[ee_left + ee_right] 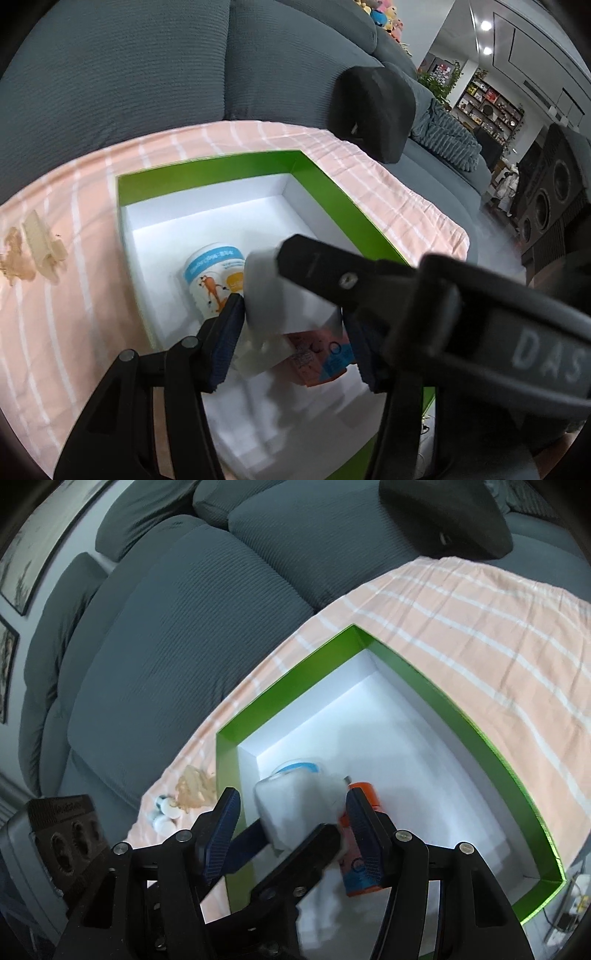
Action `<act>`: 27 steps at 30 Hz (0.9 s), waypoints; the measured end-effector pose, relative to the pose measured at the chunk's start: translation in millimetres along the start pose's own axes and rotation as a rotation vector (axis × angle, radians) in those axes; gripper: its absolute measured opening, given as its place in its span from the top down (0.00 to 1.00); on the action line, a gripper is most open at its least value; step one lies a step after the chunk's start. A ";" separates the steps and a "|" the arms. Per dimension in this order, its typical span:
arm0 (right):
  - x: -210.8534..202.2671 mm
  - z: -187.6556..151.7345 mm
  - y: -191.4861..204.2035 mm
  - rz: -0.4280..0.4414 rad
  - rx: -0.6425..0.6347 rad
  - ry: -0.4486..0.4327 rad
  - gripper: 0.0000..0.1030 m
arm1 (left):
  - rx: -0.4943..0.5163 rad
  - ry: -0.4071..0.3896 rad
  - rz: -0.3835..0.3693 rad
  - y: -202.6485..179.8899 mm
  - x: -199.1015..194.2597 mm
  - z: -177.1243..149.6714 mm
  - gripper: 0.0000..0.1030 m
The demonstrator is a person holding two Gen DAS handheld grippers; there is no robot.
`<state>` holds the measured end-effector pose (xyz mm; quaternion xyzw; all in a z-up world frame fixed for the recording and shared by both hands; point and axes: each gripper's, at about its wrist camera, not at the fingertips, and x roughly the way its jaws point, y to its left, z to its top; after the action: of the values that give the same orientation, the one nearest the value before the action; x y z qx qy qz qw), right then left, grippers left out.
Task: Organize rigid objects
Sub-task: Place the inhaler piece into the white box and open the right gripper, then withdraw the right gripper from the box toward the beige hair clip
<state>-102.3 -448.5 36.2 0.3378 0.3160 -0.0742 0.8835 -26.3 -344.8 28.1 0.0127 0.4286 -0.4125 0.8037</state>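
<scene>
As left hand-held gripper [293, 314] clamps block [280, 291], right hand-held gripper [291, 797] apart, pink cloth [55, 314], sofa [129, 74].

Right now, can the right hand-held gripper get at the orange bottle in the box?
Probably not cleanly: the white block sits between its jaws, and the orange bottle lies partly behind its finger.

Two close wrist views, angled down from opposite sides into one shared green box [207, 173].

glossy cardboard box [207, 177], ribbed cloth sofa [110, 74]
</scene>
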 end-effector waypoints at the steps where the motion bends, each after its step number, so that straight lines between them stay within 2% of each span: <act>1: -1.4 -0.6 0.5 -0.010 -0.002 -0.007 0.31 | -0.006 -0.008 0.002 1.2 -4.5 -0.9 0.46; 3: -4.9 -2.1 1.4 -0.022 -0.001 -0.021 0.25 | -0.022 -0.023 0.008 3.9 -11.9 -1.3 0.38; 4: -6.8 -2.9 2.0 -0.020 0.001 -0.027 0.23 | -0.024 -0.030 0.014 4.8 -15.7 -1.7 0.38; 7: -12.7 -5.1 4.8 0.005 0.002 -0.046 0.23 | -0.023 -0.052 0.044 6.7 -28.9 -4.5 0.34; 10: -18.0 -6.6 9.6 0.002 -0.009 -0.072 0.22 | -0.029 -0.077 0.049 11.8 -44.5 -8.8 0.25; 13: -20.6 -8.6 15.1 0.017 -0.014 -0.091 0.20 | -0.047 -0.111 0.066 20.1 -63.2 -14.5 0.24; 15: -20.1 -10.0 19.3 0.026 -0.026 -0.092 0.20 | -0.077 -0.124 0.100 29.6 -75.6 -18.7 0.21; 22: -22.8 -19.7 39.0 0.044 -0.090 -0.120 0.19 | -0.133 -0.155 0.225 62.4 -109.8 -39.3 0.21; 25: -24.1 -24.3 46.6 0.065 -0.109 -0.132 0.11 | -0.172 -0.160 0.265 79.3 -121.6 -48.9 0.21; 27: -24.7 -28.0 51.7 0.073 -0.116 -0.143 0.10 | -0.204 -0.154 0.299 91.3 -129.8 -56.3 0.21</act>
<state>-118.2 -393.1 63.6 0.2910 0.2434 -0.0472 0.9240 -40.9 -178.9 52.9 -0.0369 0.3988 -0.2425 0.8836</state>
